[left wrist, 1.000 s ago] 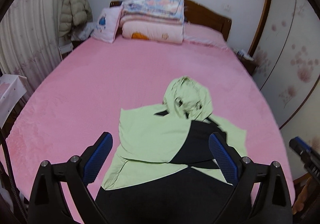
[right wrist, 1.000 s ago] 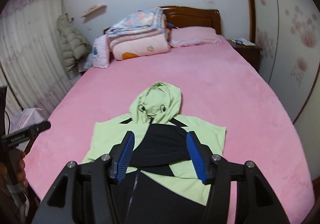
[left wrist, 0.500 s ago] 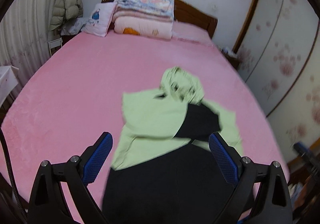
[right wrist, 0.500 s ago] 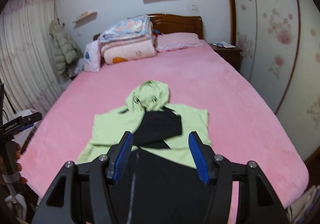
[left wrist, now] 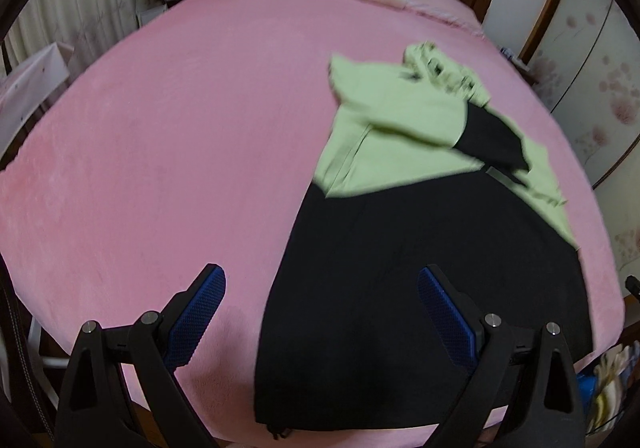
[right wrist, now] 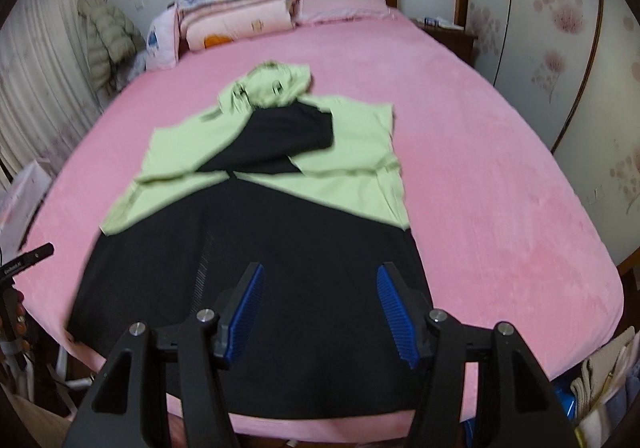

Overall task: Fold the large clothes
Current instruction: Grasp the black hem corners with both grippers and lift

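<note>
A large hoodie point(left wrist: 400, 136) lies flat on the pink bed point(left wrist: 180, 128), light green on top, black below, with both sleeves folded across the chest and the hood toward the headboard. It also shows in the right wrist view point(right wrist: 280, 168). My left gripper point(left wrist: 320, 312) is open and empty, above the hem's left corner near the bed's foot edge. My right gripper point(right wrist: 320, 308) is open and empty, above the middle of the black hem. Neither touches the cloth.
Folded quilts point(right wrist: 236, 8) and pillows are stacked at the headboard. A puffy coat point(right wrist: 108, 40) hangs at the left wall. A nightstand point(right wrist: 448, 36) stands at the right. A white stand point(left wrist: 28, 84) is left of the bed. Bags point(right wrist: 600, 388) sit on the floor at right.
Both grippers have pulled back toward the foot of the bed and tilted down. The whole black lower part of the hoodie now shows. The left view has shifted left.
</note>
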The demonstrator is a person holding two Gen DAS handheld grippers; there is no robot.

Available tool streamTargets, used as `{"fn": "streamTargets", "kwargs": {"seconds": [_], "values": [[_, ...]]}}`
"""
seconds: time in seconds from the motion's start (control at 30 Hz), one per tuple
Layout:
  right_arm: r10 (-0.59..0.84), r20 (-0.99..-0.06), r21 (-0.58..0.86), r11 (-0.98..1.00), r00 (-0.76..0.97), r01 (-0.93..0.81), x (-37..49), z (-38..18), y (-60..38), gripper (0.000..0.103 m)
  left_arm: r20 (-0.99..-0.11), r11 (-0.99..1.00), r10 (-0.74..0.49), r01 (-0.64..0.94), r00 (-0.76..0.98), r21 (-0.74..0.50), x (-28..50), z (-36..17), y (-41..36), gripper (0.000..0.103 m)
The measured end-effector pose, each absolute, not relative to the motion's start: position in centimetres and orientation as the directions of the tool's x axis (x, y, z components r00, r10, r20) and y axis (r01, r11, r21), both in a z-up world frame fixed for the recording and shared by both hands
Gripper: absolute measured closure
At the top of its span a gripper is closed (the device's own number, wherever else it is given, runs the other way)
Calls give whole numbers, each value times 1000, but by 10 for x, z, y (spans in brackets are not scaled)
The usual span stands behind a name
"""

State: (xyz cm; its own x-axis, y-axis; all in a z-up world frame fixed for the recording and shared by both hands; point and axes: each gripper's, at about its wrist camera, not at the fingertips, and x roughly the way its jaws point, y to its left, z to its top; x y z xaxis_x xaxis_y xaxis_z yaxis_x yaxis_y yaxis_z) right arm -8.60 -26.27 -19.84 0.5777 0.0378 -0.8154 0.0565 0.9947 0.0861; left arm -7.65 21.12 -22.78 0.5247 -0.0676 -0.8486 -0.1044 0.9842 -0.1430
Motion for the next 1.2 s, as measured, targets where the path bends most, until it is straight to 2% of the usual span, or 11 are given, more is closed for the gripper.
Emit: {"fn": "streamTargets", "kwargs": {"seconds": [0.2, 0.4, 0.7, 0.73, 0.77, 0.87, 0.9, 0.93, 1.0, 1.07, 1.2], "values": [[22, -865, 75, 993, 501, 86, -101, -262, -298, 44, -887, 988, -47, -107, 459, -108, -80, -286, 223, 7], [32, -894, 107, 984, 446, 144, -120, -303, -329, 44, -908, 983, -127, -74, 400, -170, -78, -315, 234, 7], [192, -885, 295, 936, 425, 193, -127, -334, -355, 43, -911, 971, -214, -23, 353, -237, -78, -329, 236, 4], [209, -886, 303, 937, 414, 175, -128, -335, -353, 45, -911, 969, -227, -14, 345, -247, -79, -329, 234, 4], [228, -882, 317, 935, 413, 161, -129, -335, -351, 52, -911, 968, -233, -6, 340, -250, -80, -329, 231, 5], [263, -871, 343, 930, 415, 131, -134, -333, -351, 78, -905, 965, -253, 21, 342, -262, -89, -326, 224, 26], [276, -865, 360, 923, 419, 134, -135, -331, -354, 82, -904, 964, -258, 27, 340, -265, -91, -325, 221, 44], [299, -855, 385, 913, 423, 134, -135, -329, -356, 85, -902, 961, -268, 35, 339, -273, -92, -323, 217, 71], [298, -857, 379, 917, 421, 122, -135, -324, -354, 88, -909, 965, -254, 17, 329, -263, -90, -320, 215, 98], [270, -870, 334, 938, 412, 90, -132, -314, -346, 93, -928, 976, -204, -13, 313, -219, -87, -313, 208, 100], [261, -865, 301, 953, 428, 28, -125, -278, -338, 96, -966, 996, -63, -46, 252, -77, -77, -286, 185, 101]]}}
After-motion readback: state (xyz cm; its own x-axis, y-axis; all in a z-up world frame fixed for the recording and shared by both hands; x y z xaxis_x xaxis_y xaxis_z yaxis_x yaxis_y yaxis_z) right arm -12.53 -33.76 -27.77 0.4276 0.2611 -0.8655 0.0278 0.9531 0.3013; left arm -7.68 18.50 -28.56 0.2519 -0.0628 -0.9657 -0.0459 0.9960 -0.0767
